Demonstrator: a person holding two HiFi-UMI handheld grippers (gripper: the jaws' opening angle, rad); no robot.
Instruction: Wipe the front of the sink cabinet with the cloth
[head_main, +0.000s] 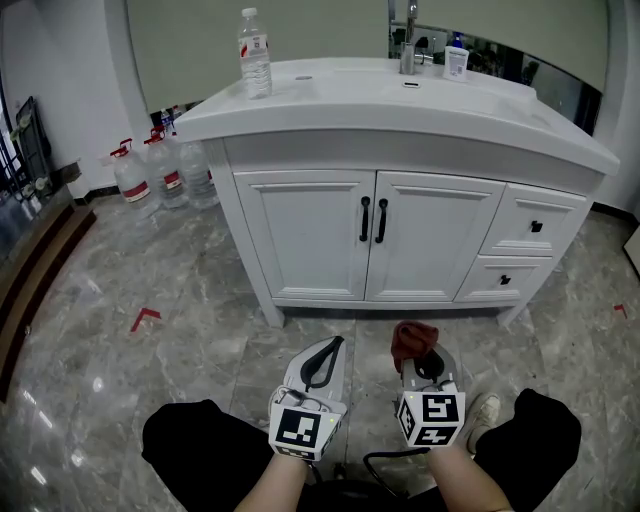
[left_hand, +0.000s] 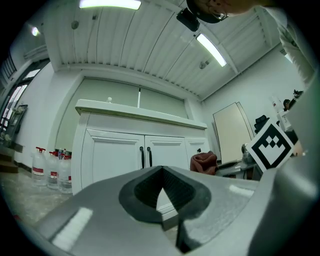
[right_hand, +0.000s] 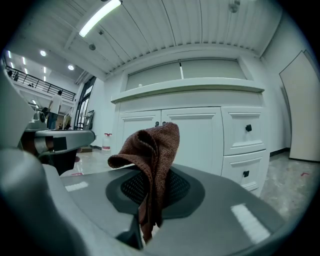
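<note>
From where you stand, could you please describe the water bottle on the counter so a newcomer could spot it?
Find the white sink cabinet; on its countertop, near the left rear corner, stands the water bottle. It is slim and clear with a white cap, unlike the larger jugs on the floor left of the cabinet and the small white bottle beside the tap.

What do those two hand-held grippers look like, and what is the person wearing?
Both the left gripper and the right gripper are light grey, tapering shells lined with black ribbed pads. Each carries a white cube printed with black square markers. A black cable loops below them. The person wears black trousers and a light shoe; no sleeves show.
</note>
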